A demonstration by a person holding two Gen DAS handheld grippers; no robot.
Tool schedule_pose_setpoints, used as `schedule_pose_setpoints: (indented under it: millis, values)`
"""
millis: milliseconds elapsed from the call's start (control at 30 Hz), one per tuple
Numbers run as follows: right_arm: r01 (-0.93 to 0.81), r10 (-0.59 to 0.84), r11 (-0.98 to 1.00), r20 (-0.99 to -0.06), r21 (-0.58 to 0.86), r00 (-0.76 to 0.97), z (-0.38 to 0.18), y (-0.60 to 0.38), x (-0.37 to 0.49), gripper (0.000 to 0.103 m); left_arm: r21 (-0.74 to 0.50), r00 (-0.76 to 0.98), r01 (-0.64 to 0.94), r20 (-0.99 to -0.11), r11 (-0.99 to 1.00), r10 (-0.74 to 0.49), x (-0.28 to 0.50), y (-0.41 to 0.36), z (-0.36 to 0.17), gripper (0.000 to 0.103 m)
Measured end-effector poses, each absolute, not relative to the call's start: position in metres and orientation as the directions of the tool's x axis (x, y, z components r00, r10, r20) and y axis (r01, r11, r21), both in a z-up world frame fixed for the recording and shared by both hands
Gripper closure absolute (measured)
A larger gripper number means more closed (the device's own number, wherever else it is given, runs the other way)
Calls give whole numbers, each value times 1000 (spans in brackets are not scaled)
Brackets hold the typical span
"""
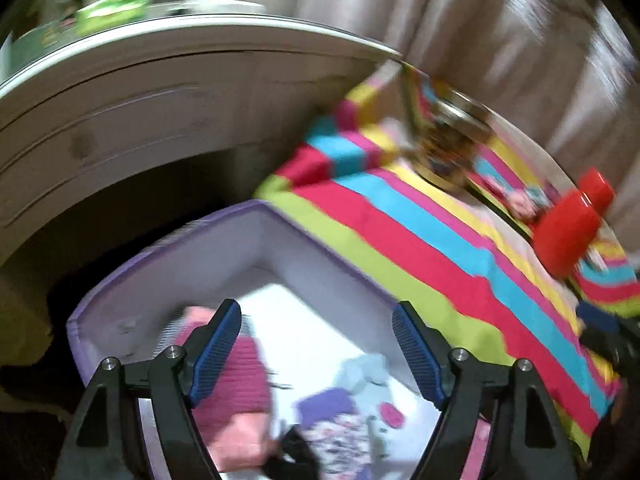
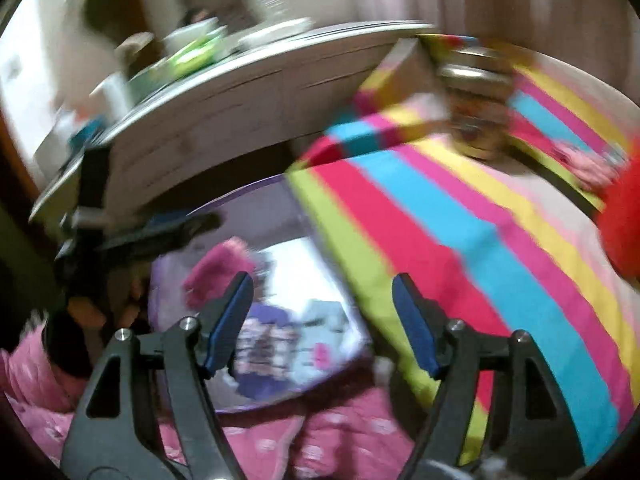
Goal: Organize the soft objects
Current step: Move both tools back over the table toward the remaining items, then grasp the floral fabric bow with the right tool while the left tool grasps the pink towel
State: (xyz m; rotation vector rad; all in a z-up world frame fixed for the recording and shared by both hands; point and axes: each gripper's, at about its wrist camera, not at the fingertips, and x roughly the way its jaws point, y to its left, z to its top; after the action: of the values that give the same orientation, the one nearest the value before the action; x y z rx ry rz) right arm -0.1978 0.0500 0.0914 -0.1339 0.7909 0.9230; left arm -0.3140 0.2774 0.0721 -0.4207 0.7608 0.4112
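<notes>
A purple fabric box stands beside a table under a striped cloth. Inside lie soft items: a magenta knit piece, a pale blue piece and a purple patterned piece. My left gripper is open and empty above the box. My right gripper is open and empty over the box's near edge, where the magenta piece and the patterned pieces show. The left gripper appears at the left of the right wrist view. Both views are blurred.
A white cabinet with dishes stands behind the box. On the striped cloth stand a golden tin and a red object. A small pink soft item lies near them. Pink dotted fabric lies below the right gripper.
</notes>
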Motion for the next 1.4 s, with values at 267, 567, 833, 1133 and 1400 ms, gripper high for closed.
schedule_pose_setpoints:
  millis: [267,567,833,1133,1400]
  values:
    - [-363,455,885,-710,293,537,51,-101,-131,28,-68,594,-165,-803,984,44,-209,178,56,23]
    - [-81,240,966,-732,246,637,26,-218,-47,28,-58,636,-28,-771,998,-27,-46,95,37,23]
    - [74,124,970,-736,231,665,19,-272,39,28,-2,668,-38,-744,999,24,59,93,17,22]
    - [129,70,970,-745,206,663,12,-279,148,28,-19,595,-70,-803,997,27,79,100,4,0]
    - [185,-60,979,-740,87,670,15,-276,246,28,-84,612,-76,-791,994,-20,82,107,3,0]
